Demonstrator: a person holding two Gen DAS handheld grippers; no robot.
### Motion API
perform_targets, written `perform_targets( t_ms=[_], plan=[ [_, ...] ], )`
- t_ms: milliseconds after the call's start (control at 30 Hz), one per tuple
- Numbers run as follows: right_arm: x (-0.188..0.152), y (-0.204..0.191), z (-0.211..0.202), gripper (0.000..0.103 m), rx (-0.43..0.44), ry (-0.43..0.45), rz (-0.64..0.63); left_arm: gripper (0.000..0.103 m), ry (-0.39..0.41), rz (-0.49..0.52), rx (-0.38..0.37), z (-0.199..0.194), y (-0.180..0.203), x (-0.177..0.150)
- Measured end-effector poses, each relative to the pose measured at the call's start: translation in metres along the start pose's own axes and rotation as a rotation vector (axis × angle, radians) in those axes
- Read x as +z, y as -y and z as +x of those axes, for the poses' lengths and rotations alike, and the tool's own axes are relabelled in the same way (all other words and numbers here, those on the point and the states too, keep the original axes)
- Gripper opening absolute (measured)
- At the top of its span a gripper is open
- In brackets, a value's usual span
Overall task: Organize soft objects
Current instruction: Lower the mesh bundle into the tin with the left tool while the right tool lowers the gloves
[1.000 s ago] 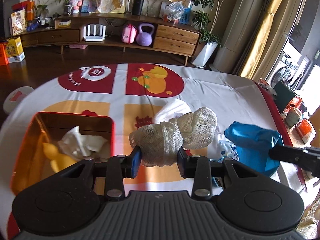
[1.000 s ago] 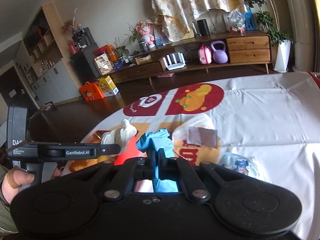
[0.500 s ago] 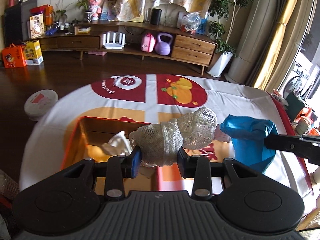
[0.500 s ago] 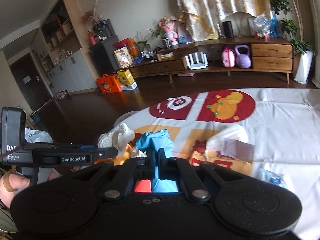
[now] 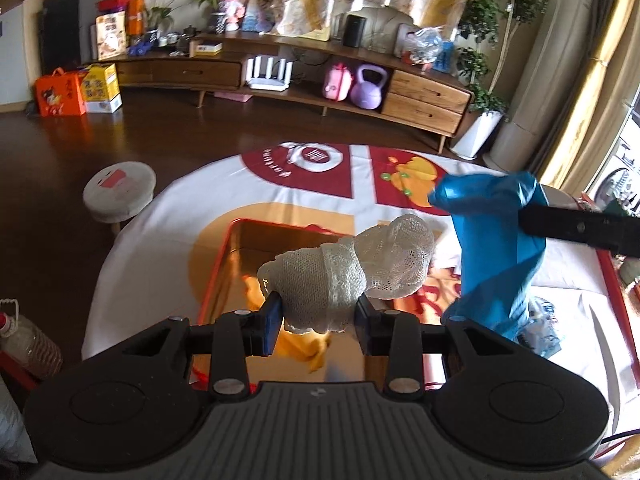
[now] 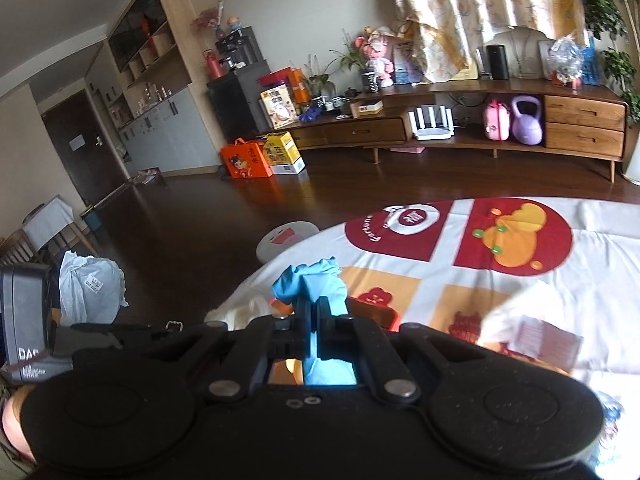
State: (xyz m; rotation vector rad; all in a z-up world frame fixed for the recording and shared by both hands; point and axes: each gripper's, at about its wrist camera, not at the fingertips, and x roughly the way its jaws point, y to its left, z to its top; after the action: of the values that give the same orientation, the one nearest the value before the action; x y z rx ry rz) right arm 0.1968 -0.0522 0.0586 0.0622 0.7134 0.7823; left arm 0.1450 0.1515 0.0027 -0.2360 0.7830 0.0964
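Both grippers are matte black plastic: the left gripper [image 5: 318,316] has a ribbed grey-black top plate, two round domed housings and silver screws on its linkage bars, with blue-faced pads [image 5: 273,322]. The right gripper [image 6: 316,312] looks alike (speckled surface, two small screws mid-body).

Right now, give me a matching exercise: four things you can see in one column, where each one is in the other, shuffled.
1. white mesh bundle
2. blue cloth
3. red tin
4. purple kettlebell

A. on the wooden sideboard shelf
B. clamped in the left tool
C. open on the tablecloth
D. clamped in the right tool

Pairs: 1-B, 2-D, 3-C, 4-A
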Motion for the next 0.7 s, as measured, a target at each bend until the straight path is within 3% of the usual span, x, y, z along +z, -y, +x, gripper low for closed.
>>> perform_targets(
  t_ms=[333,700],
  plan=[
    [0.013,-0.017,0.055,0.003,0.028,-0.034,-0.022,0.037,-0.059,-0.023,0.035,0.021,-0.029,-0.015],
    [-0.002,-0.01,0.106,0.003,0.001,-0.108,0.005,0.037,-0.104,0.05,0.054,0.054,-0.026,-0.031]
  ],
)
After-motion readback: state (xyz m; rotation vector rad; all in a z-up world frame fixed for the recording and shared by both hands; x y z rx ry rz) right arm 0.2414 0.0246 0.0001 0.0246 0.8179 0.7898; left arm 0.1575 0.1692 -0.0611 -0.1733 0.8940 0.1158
